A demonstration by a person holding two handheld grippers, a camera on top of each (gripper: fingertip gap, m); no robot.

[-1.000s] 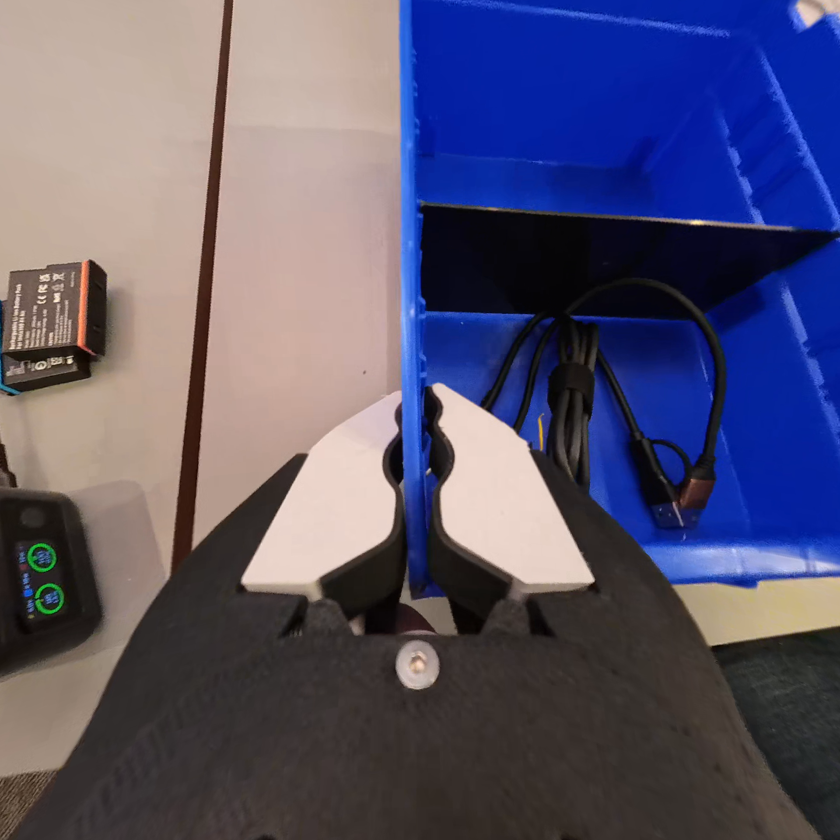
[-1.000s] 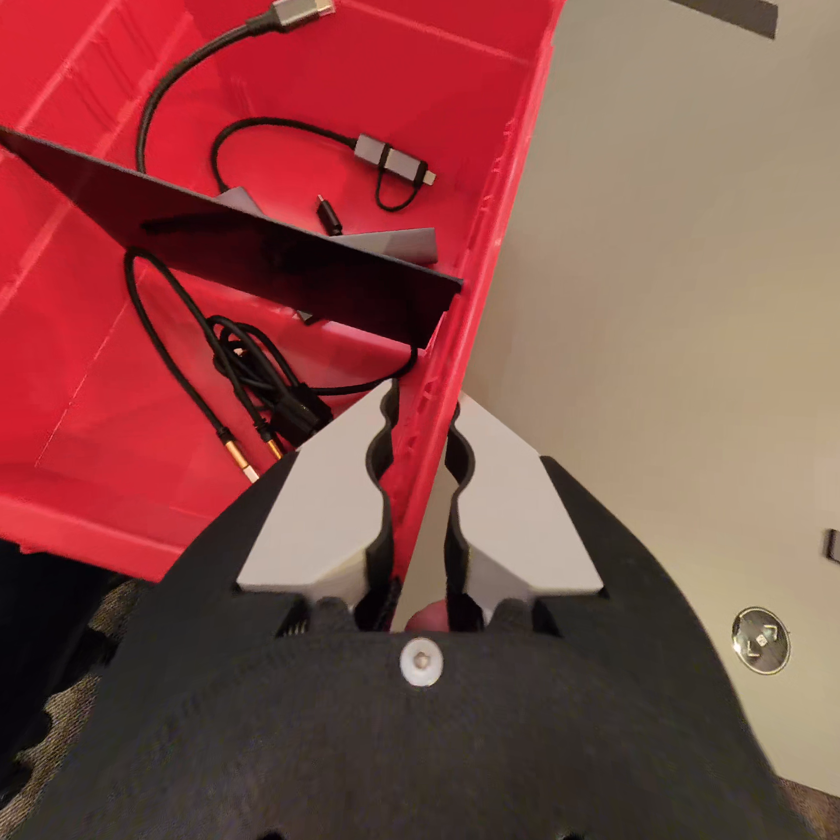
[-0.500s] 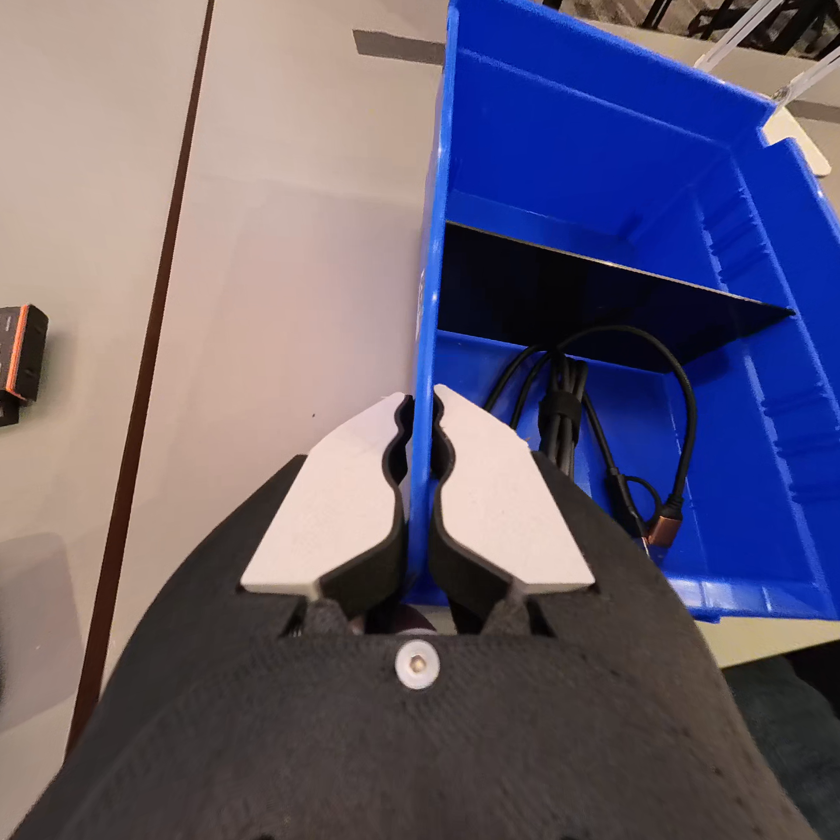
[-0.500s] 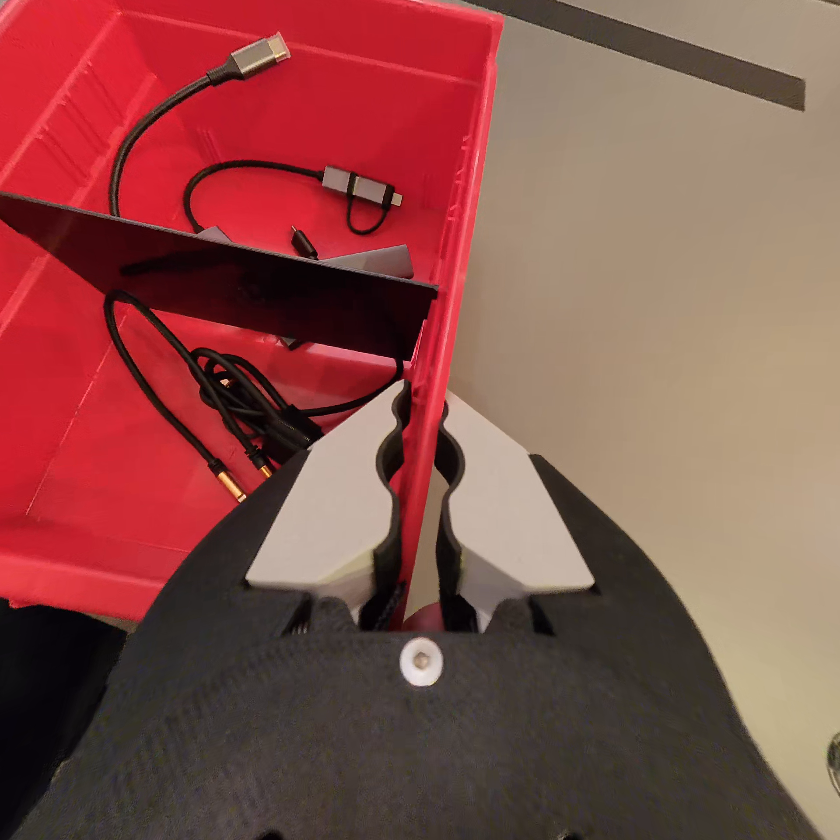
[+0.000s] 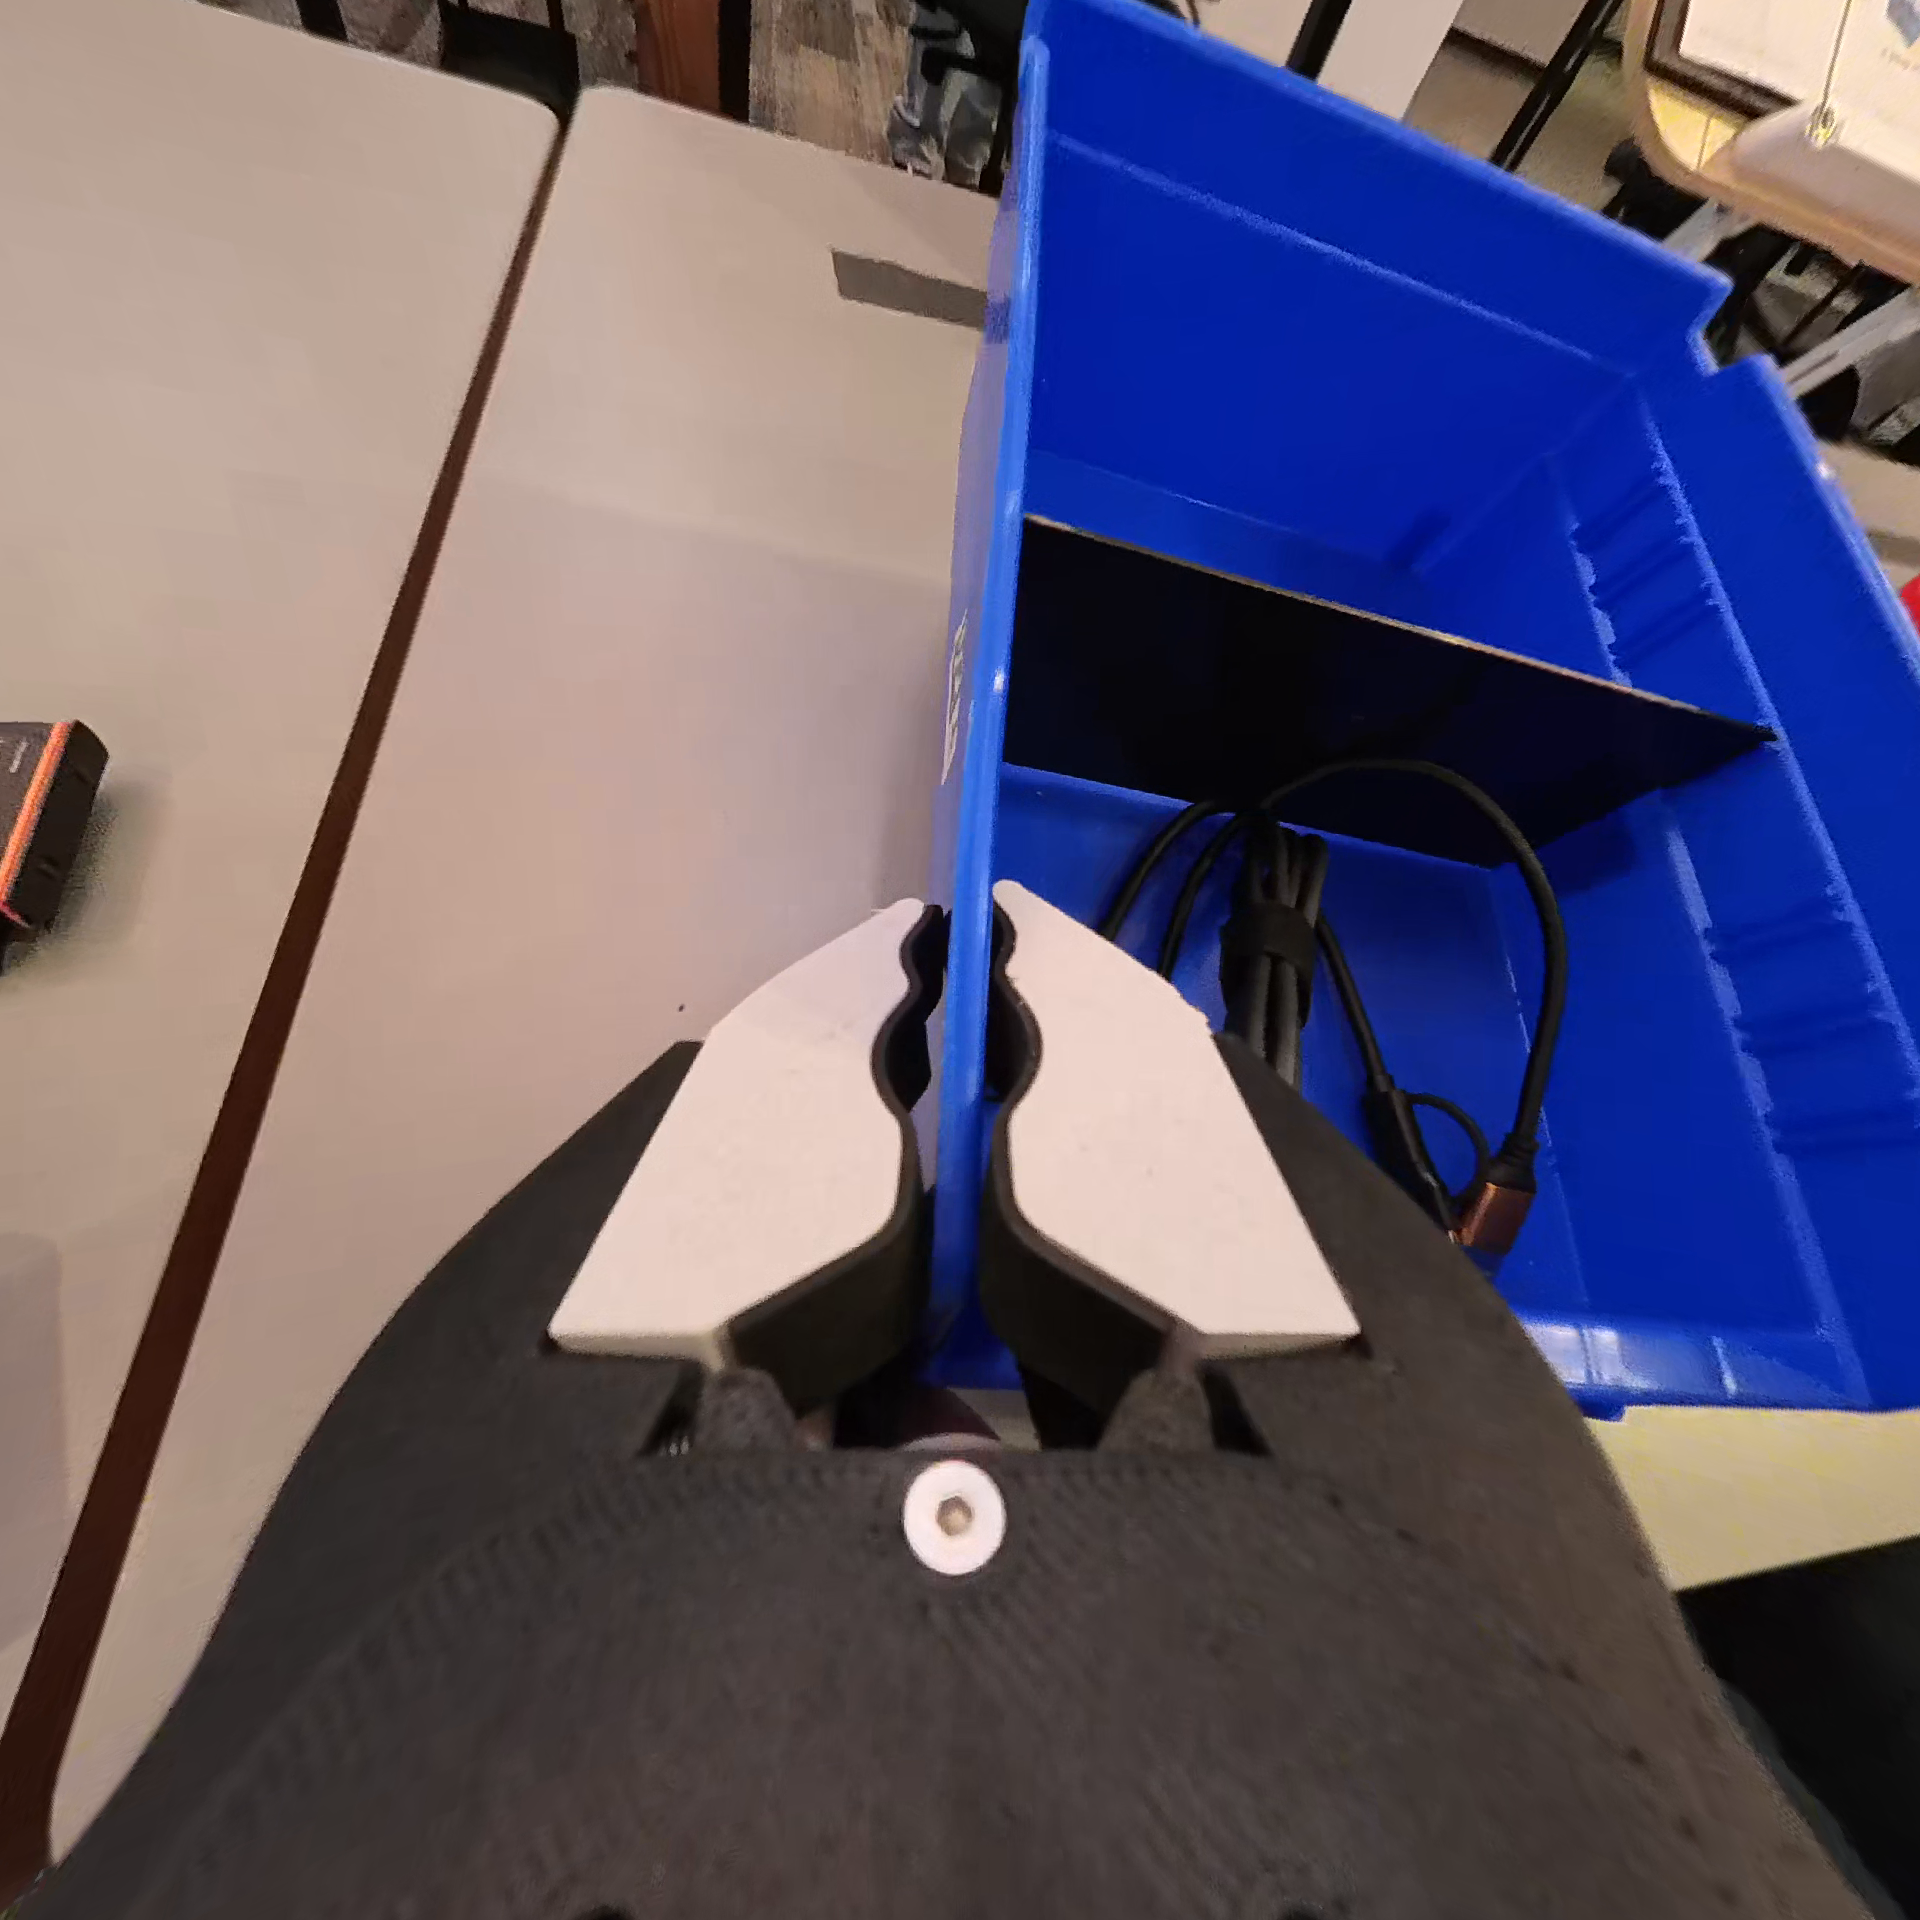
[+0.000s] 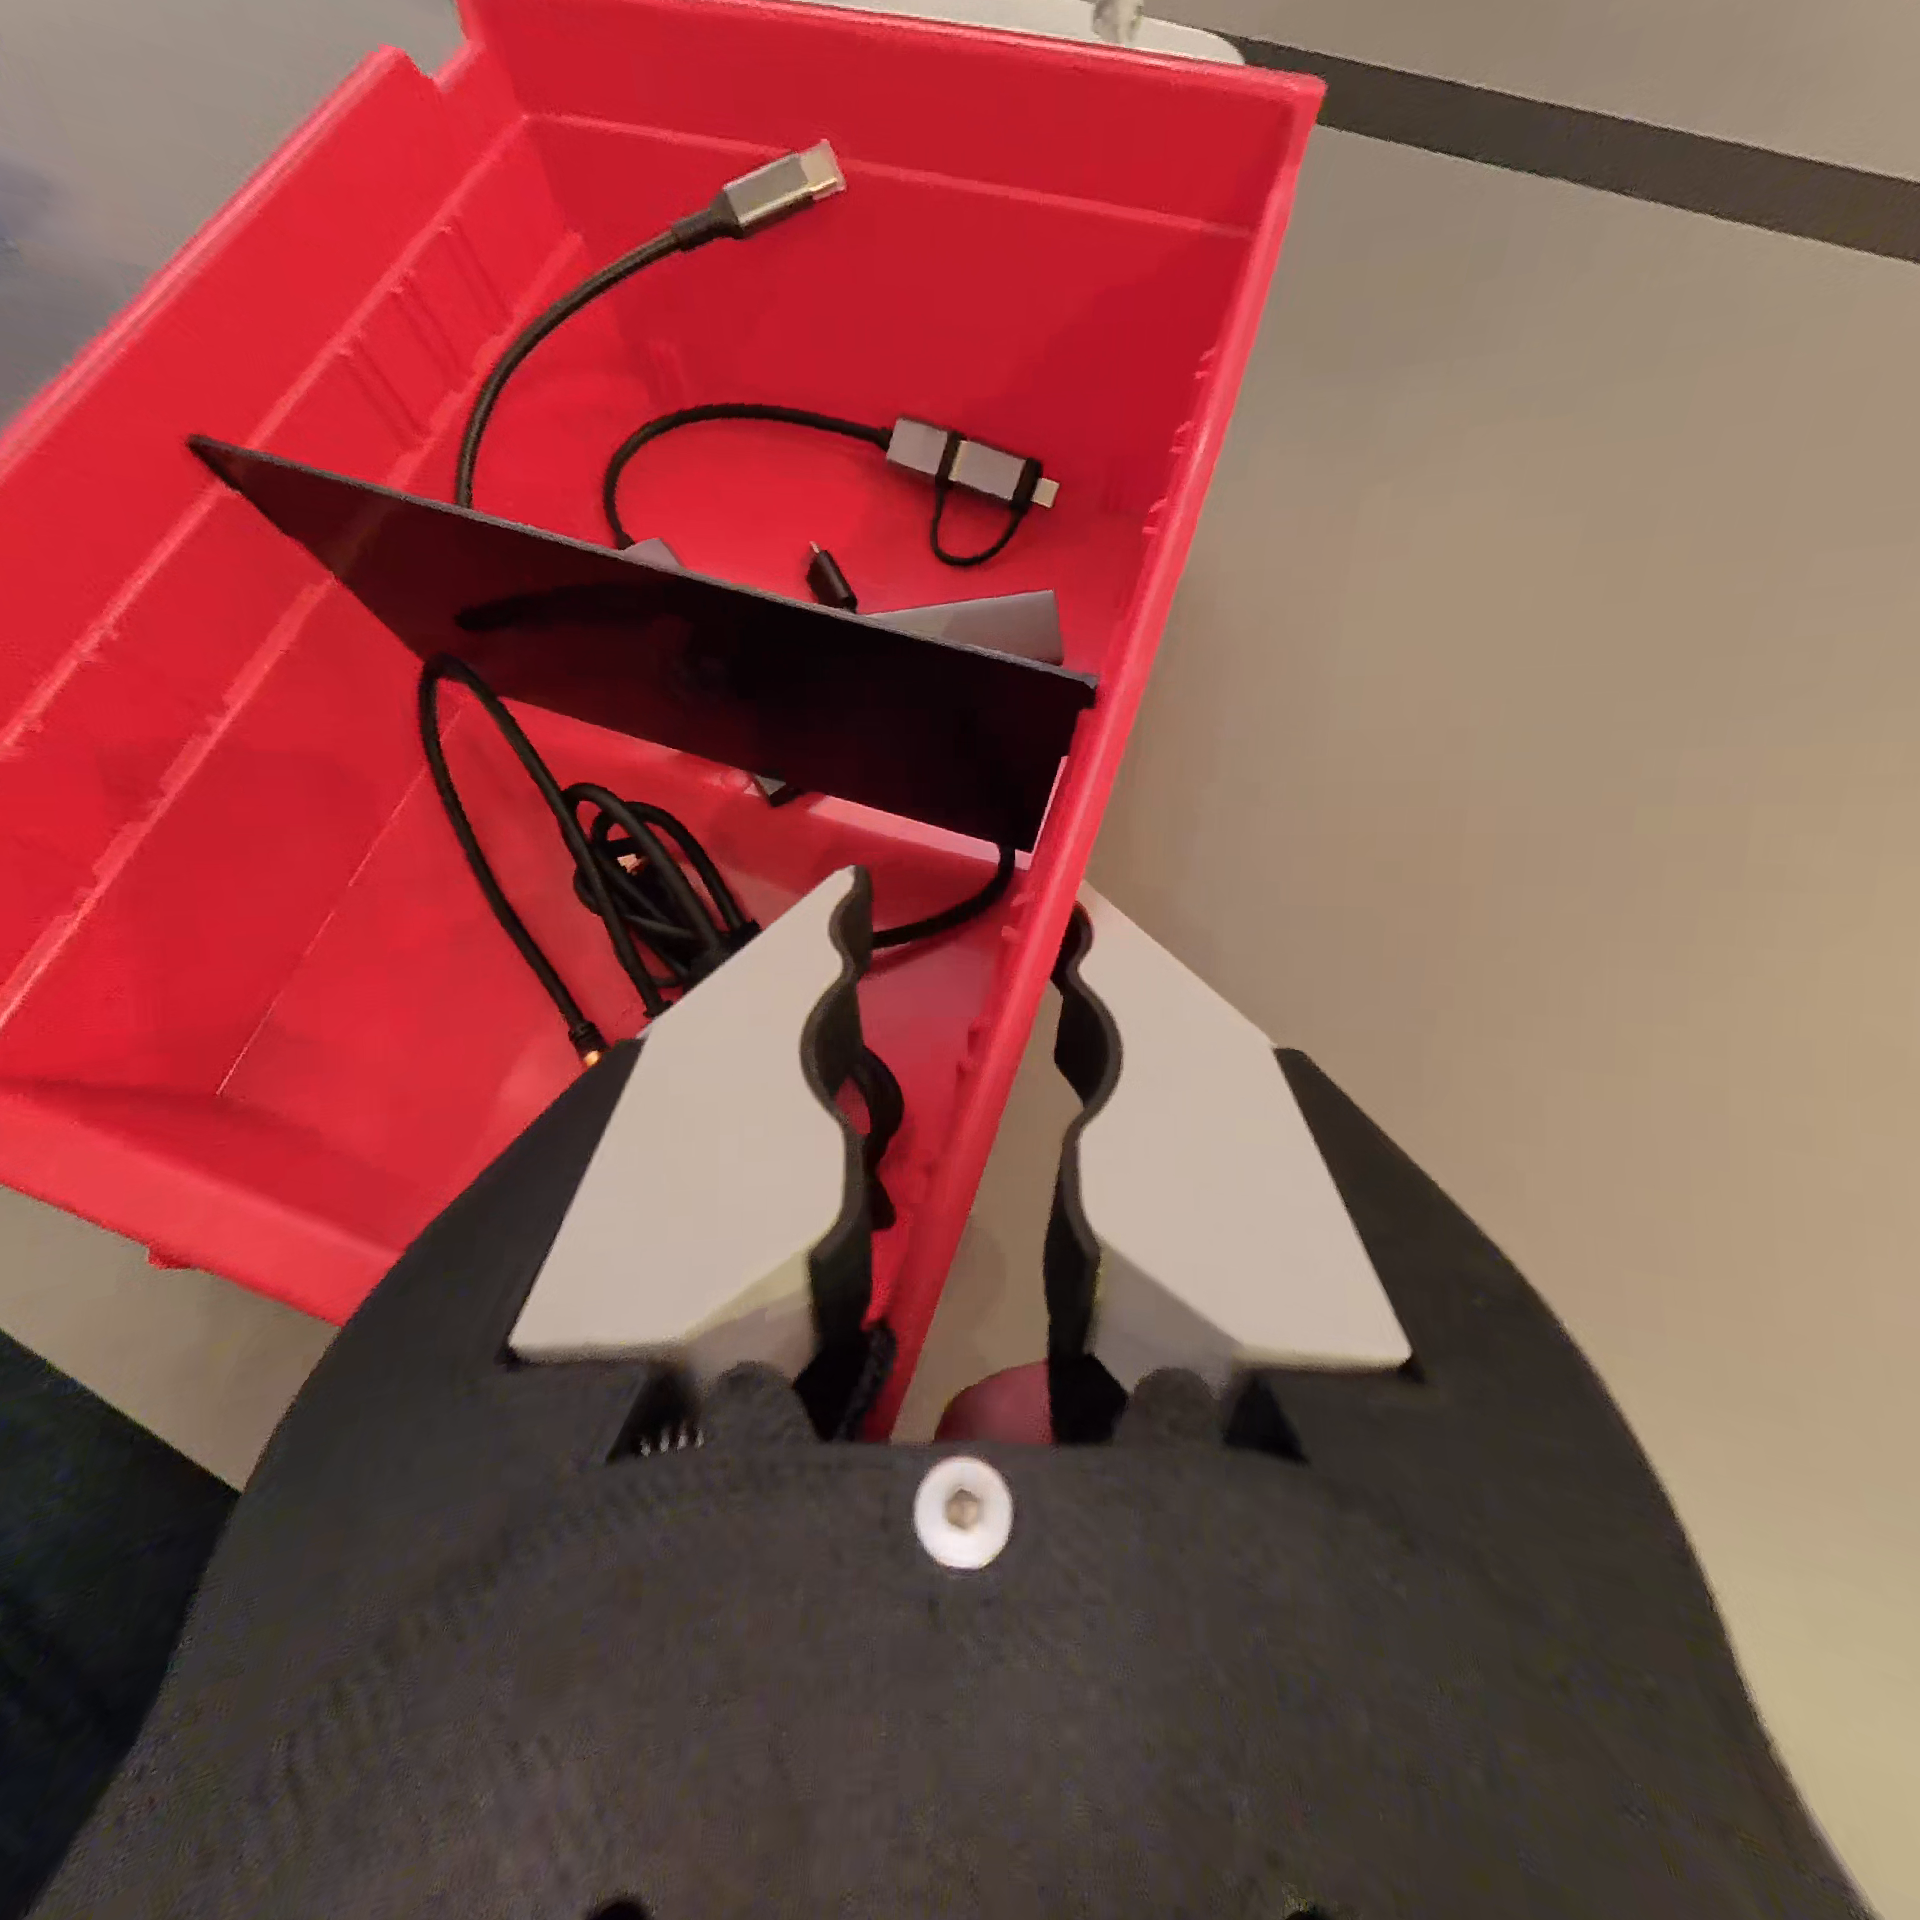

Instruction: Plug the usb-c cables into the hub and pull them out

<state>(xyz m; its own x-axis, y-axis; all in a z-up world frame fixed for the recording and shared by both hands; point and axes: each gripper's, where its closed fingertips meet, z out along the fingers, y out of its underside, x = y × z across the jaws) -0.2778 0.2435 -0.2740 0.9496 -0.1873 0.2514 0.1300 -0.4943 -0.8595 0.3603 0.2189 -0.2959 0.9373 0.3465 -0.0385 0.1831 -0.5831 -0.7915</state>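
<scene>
My left gripper (image 5: 961, 904) is shut on the left wall of a blue bin (image 5: 1299, 312). The bin's near compartment holds a bundled black cable (image 5: 1273, 935) with a copper-coloured plug (image 5: 1496, 1210). My right gripper (image 6: 966, 899) is open, with one finger on each side of the right wall of a red bin (image 6: 883, 125). Behind that bin's black divider (image 6: 727, 665) lie a grey hub (image 6: 997, 623), partly hidden, a braided cable with a grey plug (image 6: 779, 192) and a grey adapter (image 6: 971, 468). A coiled black cable (image 6: 644, 883) lies in the near compartment.
Both bins stand near the front edge of a beige table. A black divider (image 5: 1299, 696) splits the blue bin. A black block with an orange edge (image 5: 47, 810) lies at the far left past a table seam (image 5: 364, 727). Chair legs show beyond the table. Left tips to right tips: about 65 cm.
My right gripper's jaws have widened around the red bin's wall. The left gripper stays shut on the blue wall, and its view has tilted up and swung right, so the items at left slid out of view.
</scene>
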